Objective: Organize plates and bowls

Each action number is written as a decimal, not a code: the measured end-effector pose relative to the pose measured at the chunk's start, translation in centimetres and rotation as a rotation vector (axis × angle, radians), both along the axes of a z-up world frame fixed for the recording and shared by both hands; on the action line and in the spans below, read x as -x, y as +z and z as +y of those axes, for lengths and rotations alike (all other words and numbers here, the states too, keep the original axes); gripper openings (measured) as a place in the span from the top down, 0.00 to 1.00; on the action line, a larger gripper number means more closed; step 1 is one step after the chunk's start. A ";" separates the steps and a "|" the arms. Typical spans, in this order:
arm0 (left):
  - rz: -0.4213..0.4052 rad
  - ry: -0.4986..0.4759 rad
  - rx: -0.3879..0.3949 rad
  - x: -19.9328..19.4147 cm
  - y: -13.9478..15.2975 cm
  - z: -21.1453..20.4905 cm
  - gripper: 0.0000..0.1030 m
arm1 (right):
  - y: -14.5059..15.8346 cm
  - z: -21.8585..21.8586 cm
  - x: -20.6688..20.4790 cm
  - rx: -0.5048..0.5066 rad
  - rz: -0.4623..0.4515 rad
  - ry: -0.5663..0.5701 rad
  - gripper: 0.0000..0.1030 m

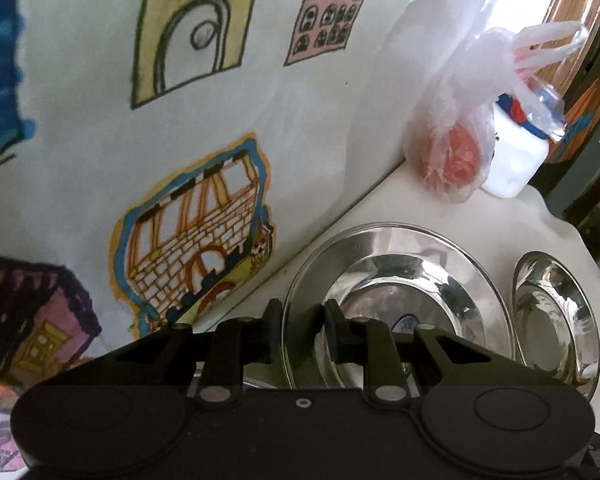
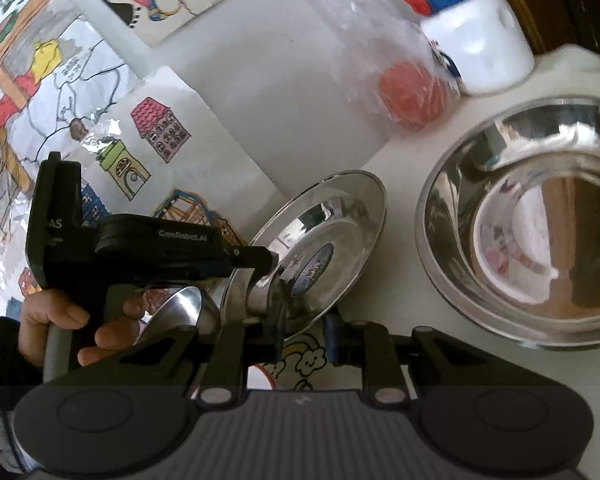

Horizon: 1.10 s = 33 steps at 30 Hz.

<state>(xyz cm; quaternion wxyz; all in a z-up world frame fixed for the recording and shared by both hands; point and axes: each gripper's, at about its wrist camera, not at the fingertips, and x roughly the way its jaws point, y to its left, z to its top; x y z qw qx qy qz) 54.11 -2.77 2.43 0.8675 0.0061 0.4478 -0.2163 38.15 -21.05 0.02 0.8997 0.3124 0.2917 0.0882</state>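
Observation:
A shiny steel plate (image 1: 400,292) has its near rim between the fingers of my left gripper (image 1: 304,332), which is shut on it. From the right wrist the same plate (image 2: 328,236) hangs tilted, pinched at its upper left rim by the left gripper (image 2: 270,266). Its lower edge reaches down beside the left finger of my right gripper (image 2: 305,340). That gripper is open, with only the cartoon mat showing in its gap. A deep steel bowl (image 1: 556,320) (image 2: 532,248) rests on the white table to the right of the plate.
More steel ware (image 2: 184,308) lies under the left gripper, partly hidden. A hand (image 2: 60,320) holds the left gripper's handle. A plastic bag with something orange (image 1: 456,148) (image 2: 408,92) and a white jar (image 1: 516,156) (image 2: 480,48) stand at the back. A wall of drawings (image 1: 200,220) is close on the left.

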 end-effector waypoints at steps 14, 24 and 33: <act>-0.136 0.019 0.086 3.2 3.3 1.0 0.77 | 2.1 0.3 2.0 0.097 -0.121 -0.033 0.78; -0.175 0.021 0.108 5.1 4.5 -1.7 0.77 | 3.3 -1.0 4.2 0.142 -0.191 -0.109 0.78; -0.180 -0.018 0.162 6.8 5.0 -5.2 0.77 | 4.3 -3.7 6.8 0.201 -0.233 -0.175 0.78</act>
